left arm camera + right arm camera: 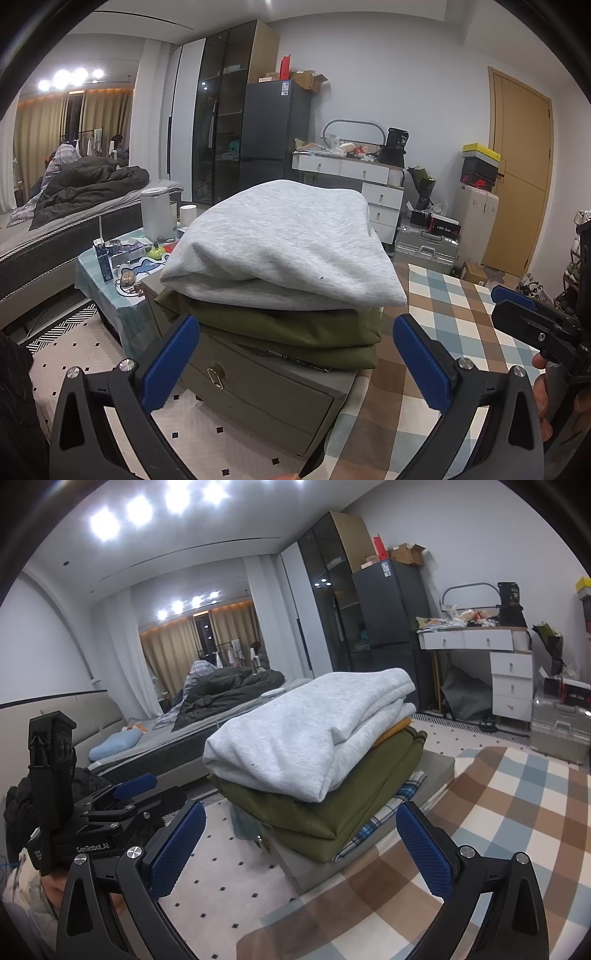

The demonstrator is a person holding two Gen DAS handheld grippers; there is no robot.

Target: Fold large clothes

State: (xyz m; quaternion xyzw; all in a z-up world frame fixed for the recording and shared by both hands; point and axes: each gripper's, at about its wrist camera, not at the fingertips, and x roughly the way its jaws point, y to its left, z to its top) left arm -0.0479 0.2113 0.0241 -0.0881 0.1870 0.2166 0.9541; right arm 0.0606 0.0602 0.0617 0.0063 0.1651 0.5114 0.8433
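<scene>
A folded light grey sweatshirt (280, 240) tops a stack, lying on a folded olive green garment (295, 328). The stack rests on a grey drawer cabinet (258, 391). In the right wrist view the grey sweatshirt (306, 731) lies over a thin mustard layer (395, 729), the olive garment (332, 812) and a blue plaid cloth (380, 821). My left gripper (295, 358) is open just short of the stack, nothing between its fingers. My right gripper (301, 843) is open too, empty, facing the stack's corner. Each gripper also shows in the other's view: right gripper (524, 314), left gripper (125, 797).
A brown, blue and white checked cloth (461, 325) covers the surface right of the cabinet. A low table (110, 266) with a kettle and clutter stands to the left, a bed (74, 206) behind it. Fridge (273, 133), white dresser (369, 184) and suitcase (424, 247) line the far wall.
</scene>
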